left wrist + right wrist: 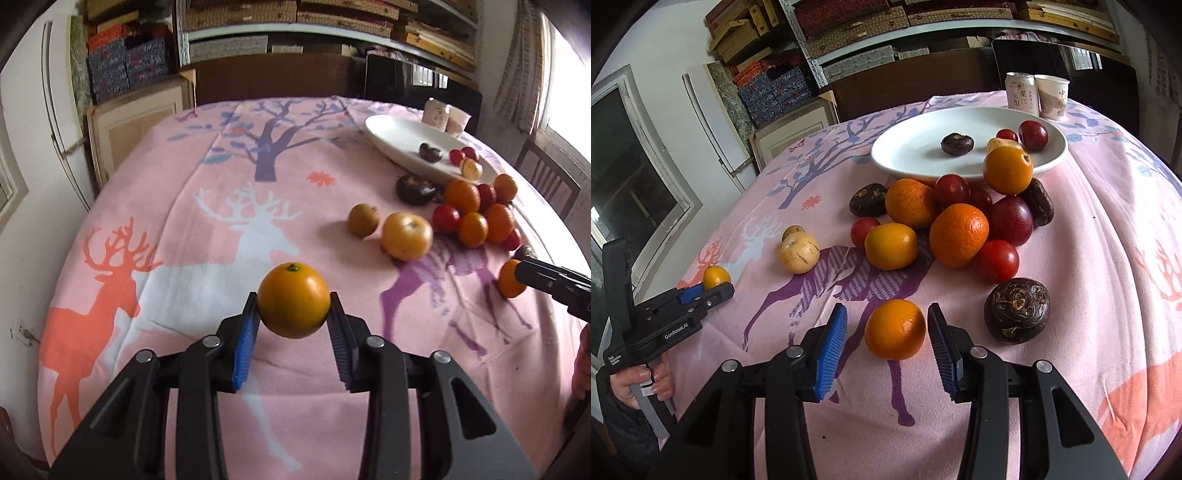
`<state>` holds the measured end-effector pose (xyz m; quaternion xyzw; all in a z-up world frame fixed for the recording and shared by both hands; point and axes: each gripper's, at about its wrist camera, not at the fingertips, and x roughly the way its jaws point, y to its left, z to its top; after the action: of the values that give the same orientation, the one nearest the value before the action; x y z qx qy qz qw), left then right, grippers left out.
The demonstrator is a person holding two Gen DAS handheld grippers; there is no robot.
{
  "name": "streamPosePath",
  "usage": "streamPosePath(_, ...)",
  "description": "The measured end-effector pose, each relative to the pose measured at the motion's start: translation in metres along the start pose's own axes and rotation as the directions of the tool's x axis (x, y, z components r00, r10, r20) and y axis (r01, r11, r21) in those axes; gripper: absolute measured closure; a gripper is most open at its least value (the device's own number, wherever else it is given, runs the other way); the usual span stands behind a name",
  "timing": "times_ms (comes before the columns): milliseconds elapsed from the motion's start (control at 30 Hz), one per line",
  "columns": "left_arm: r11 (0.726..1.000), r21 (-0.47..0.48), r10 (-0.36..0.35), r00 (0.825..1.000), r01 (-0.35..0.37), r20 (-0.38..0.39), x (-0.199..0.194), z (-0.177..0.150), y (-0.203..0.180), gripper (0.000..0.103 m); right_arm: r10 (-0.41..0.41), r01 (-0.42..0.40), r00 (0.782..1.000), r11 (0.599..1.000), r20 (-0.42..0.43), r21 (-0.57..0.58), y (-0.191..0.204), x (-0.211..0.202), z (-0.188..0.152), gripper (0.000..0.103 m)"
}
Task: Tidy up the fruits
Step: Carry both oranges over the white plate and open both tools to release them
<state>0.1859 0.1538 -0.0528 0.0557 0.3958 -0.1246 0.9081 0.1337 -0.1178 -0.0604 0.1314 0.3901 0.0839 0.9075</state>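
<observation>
My left gripper (293, 314) is shut on a small orange citrus fruit (293, 300), held above the pink deer-print tablecloth (221, 177); the same gripper and fruit (716, 277) show at the left of the right wrist view. My right gripper (888, 326) is open around a mandarin (895, 328) lying on the cloth, with a gap at the left pad. A white plate (912, 147) holds a dark chestnut-like fruit (956, 143), red fruits and a pale one. Several oranges (958, 234) and red tomatoes (997, 260) are heaped before the plate.
A dark brown bulb (1016, 310) lies right of my right gripper, and two pale round fruits (798, 252) lie to the left. A can (1019, 90) and a paper cup (1052, 96) stand behind the plate. A person's hand (642, 384) holds the left gripper's handle.
</observation>
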Motion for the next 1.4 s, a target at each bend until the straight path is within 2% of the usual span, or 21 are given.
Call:
streamPosePath(200, 0.997, 0.066, -0.035, 0.997, 0.031, 0.066, -0.036, 0.010, -0.051, 0.067, 0.054, -0.052, 0.997, 0.998, 0.060, -0.035, -0.008, -0.032, 0.011, 0.060)
streamPosePath(333, 0.984, 0.180, -0.040, 0.990, 0.014, 0.138, -0.052, 0.030, -0.091, 0.067, -0.007, 0.017, 0.994, 0.995, 0.106, -0.096, -0.021, -0.053, 0.031, 0.066)
streamPosePath(400, 0.975, 0.222, -0.051, 0.985, 0.013, 0.164, -0.055, 0.042, -0.107, 0.067, 0.000, 0.012, 0.994, 0.994, 0.105, -0.108, -0.031, -0.060, 0.045, 0.067)
streamPosePath(500, 0.977, 0.212, -0.059, 0.976, 0.014, 0.210, -0.057, 0.068, -0.123, 0.067, -0.006, 0.018, 0.994, 0.993, 0.108, -0.116, -0.048, -0.063, 0.070, 0.069)
streamPosePath(567, 0.981, 0.190, -0.066, 0.977, 0.026, 0.205, -0.049, 0.088, -0.130, 0.067, 0.013, 0.001, 0.993, 0.993, 0.115, -0.115, -0.059, -0.062, 0.085, 0.070)
streamPosePath(733, 0.991, 0.137, -0.031, 0.984, 0.007, 0.178, -0.013, 0.136, -0.146, 0.067, 0.077, -0.065, 0.992, 0.991, 0.104, -0.119, -0.086, -0.047, 0.129, 0.070)
streamPosePath(800, 0.995, 0.097, -0.041, 0.982, 0.024, 0.185, -0.002, 0.147, -0.144, 0.067, 0.067, -0.057, 0.991, 0.994, 0.118, -0.092, -0.096, -0.044, 0.140, 0.070)
streamPosePath(900, 0.993, 0.065, -0.109, 0.977, 0.099, 0.182, 0.004, 0.145, -0.141, 0.067, 0.089, -0.081, 0.991, 0.994, 0.100, -0.076, -0.101, -0.045, 0.129, 0.070)
streamPosePath(967, 0.993, 0.088, -0.095, 0.984, 0.082, 0.153, 0.006, 0.138, -0.143, 0.067, 0.141, -0.136, 0.987, 0.989, 0.078, -0.063, -0.096, -0.049, 0.099, 0.070)
streamPosePath(1033, 0.990, 0.126, -0.090, 0.983, 0.071, 0.157, 0.004, 0.132, -0.144, 0.067, 0.185, -0.177, 0.980, 0.980, 0.078, -0.092, -0.077, -0.052, 0.060, 0.065)
streamPosePath(1067, 0.987, 0.142, -0.100, 0.982, 0.077, 0.159, 0.003, 0.131, -0.144, 0.067, 0.169, -0.160, 0.984, 0.978, 0.062, -0.136, -0.062, -0.049, 0.044, 0.065)
streamPosePath(1133, 0.987, 0.143, -0.100, 0.982, 0.078, 0.158, 0.002, 0.130, -0.141, 0.067, 0.079, -0.072, 0.997, 0.972, 0.023, -0.223, -0.034, -0.038, 0.022, 0.067)
streamPosePath(1267, 0.992, 0.090, -0.103, 0.982, 0.089, 0.160, -0.003, 0.132, -0.125, 0.067, 0.061, -0.085, 0.994, 0.955, -0.094, -0.283, -0.003, -0.006, 0.010, 0.066)
streamPosePath(1333, 0.992, 0.075, -0.118, 0.977, 0.106, 0.178, -0.011, 0.132, -0.118, 0.067, -0.018, 0.000, 0.999, 0.939, -0.047, -0.344, 0.008, -0.002, 0.007, 0.065)
streamPosePath(1400, 0.992, 0.076, -0.113, 0.972, 0.100, 0.204, -0.020, 0.133, -0.116, 0.067, -0.056, 0.039, 0.998, 0.932, -0.036, -0.361, 0.011, 0.000, 0.006, 0.065)
